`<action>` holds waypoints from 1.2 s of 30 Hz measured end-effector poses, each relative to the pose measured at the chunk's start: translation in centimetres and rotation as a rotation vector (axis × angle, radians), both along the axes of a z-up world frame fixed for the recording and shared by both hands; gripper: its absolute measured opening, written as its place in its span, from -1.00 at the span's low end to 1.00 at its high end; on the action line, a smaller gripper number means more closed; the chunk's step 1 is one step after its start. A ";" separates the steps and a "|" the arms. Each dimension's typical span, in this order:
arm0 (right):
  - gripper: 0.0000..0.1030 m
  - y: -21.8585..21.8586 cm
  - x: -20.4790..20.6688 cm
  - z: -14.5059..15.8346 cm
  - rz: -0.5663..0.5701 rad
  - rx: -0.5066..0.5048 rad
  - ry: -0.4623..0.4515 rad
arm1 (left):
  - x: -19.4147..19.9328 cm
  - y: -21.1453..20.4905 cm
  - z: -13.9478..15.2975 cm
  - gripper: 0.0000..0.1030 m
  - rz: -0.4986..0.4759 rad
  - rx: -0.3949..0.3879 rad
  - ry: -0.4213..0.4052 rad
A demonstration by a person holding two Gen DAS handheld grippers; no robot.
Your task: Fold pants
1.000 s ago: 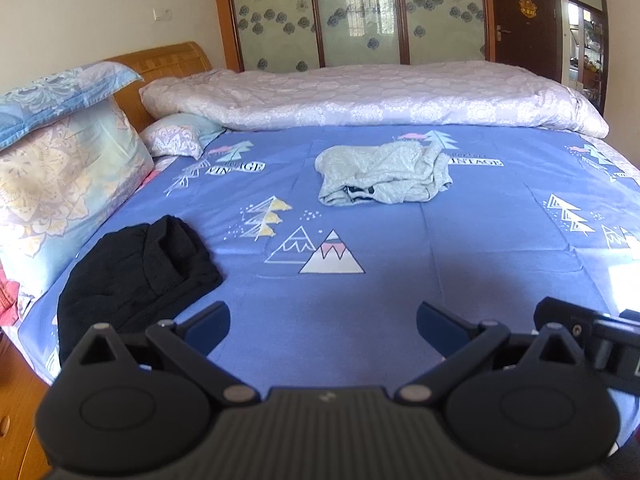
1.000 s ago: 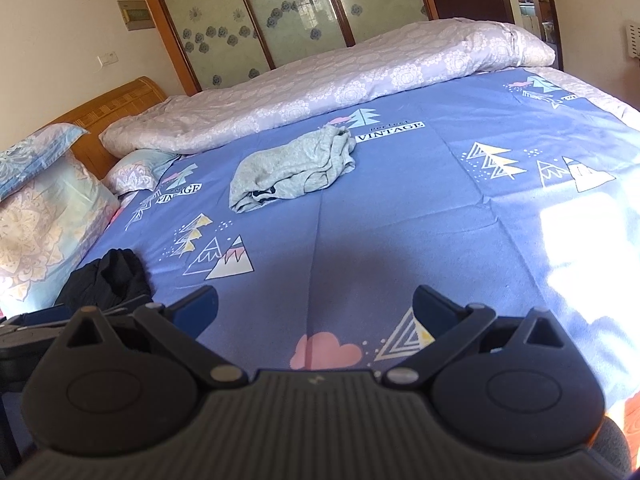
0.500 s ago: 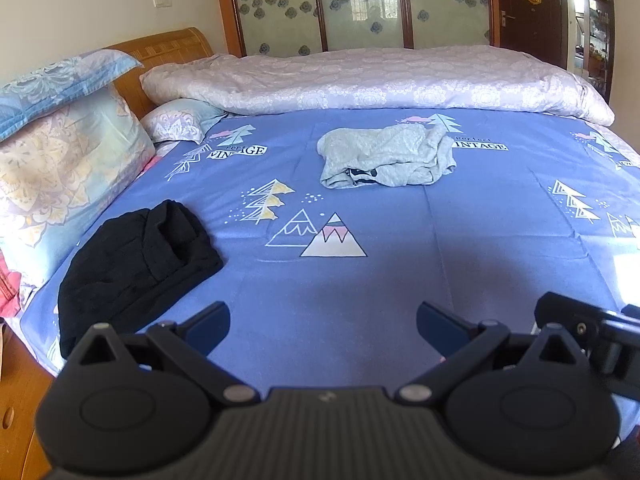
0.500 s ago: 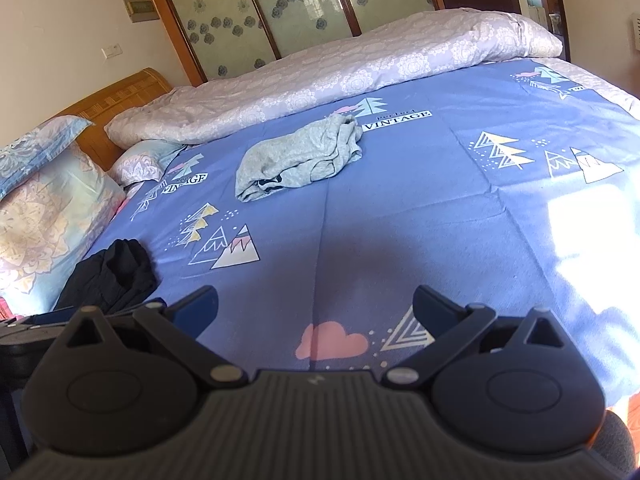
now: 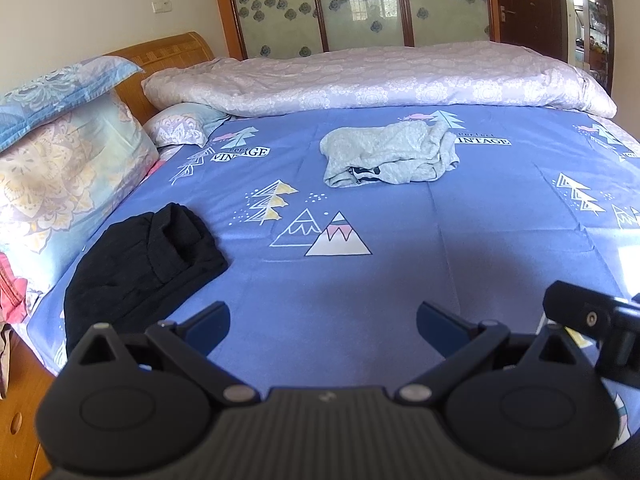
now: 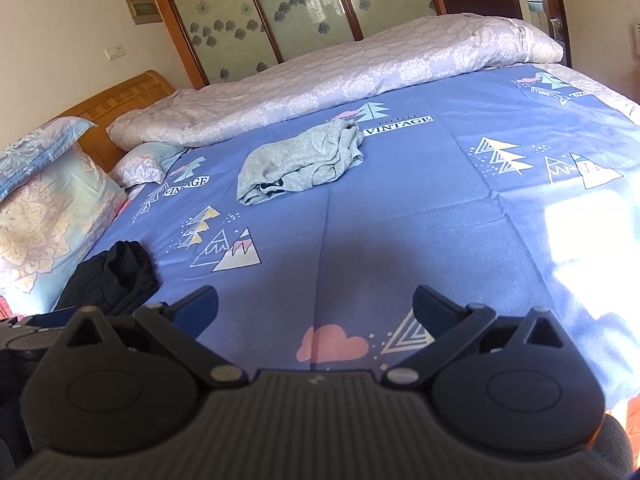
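Crumpled grey pants (image 5: 390,152) lie in a heap at the middle of the blue patterned bed sheet (image 5: 400,280); they also show in the right wrist view (image 6: 300,162). A folded black garment (image 5: 140,264) lies near the bed's left front edge, also seen in the right wrist view (image 6: 112,276). My left gripper (image 5: 323,320) is open and empty, above the sheet's near edge, far from the grey pants. My right gripper (image 6: 314,304) is open and empty, to the right of the left one.
A rolled pale duvet (image 5: 380,80) lies along the far side of the bed. Pillows (image 5: 60,168) are stacked at the left by the wooden headboard (image 5: 168,50). Wardrobe doors (image 5: 360,4) stand behind. Sunlight falls on the sheet's right part (image 6: 592,240).
Both grippers have moved forward and a little lower toward the bed; the grey pants look nearer. Both stay open and empty. The clothes have not moved.
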State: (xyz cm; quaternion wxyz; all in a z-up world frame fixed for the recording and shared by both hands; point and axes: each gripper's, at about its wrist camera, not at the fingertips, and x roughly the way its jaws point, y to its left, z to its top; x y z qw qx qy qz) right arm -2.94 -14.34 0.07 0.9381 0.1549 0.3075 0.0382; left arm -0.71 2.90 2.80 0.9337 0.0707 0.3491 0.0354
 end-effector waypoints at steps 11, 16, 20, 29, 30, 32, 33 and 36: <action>1.00 -0.1 -0.1 0.0 0.001 0.009 -0.001 | -0.1 -0.1 -0.2 1.00 -0.006 0.007 -0.002; 1.00 -0.2 -0.1 0.0 0.001 0.011 0.001 | -0.1 -0.1 -0.3 1.00 -0.005 0.005 0.001; 1.00 -0.2 0.0 -0.2 -0.001 0.015 0.008 | -0.1 0.0 -0.5 1.00 -0.003 0.009 0.006; 1.00 -0.2 0.2 -1.0 -0.004 0.019 0.033 | 0.2 0.2 -1.5 1.00 0.005 0.023 0.032; 1.00 -0.3 0.3 -1.1 -0.005 0.022 0.041 | 0.2 0.2 -1.6 1.00 0.006 0.024 0.036; 1.00 -0.5 0.4 -1.5 -0.008 0.033 0.057 | 0.3 0.3 -1.9 1.00 0.008 0.027 0.047; 1.00 -0.5 0.5 -1.6 -0.010 0.037 0.064 | 0.4 0.3 -2.1 1.00 0.010 0.029 0.054; 1.00 -0.7 0.6 -1.9 -0.013 0.045 0.079 | 0.6 0.3 -2.5 1.00 0.013 0.035 0.076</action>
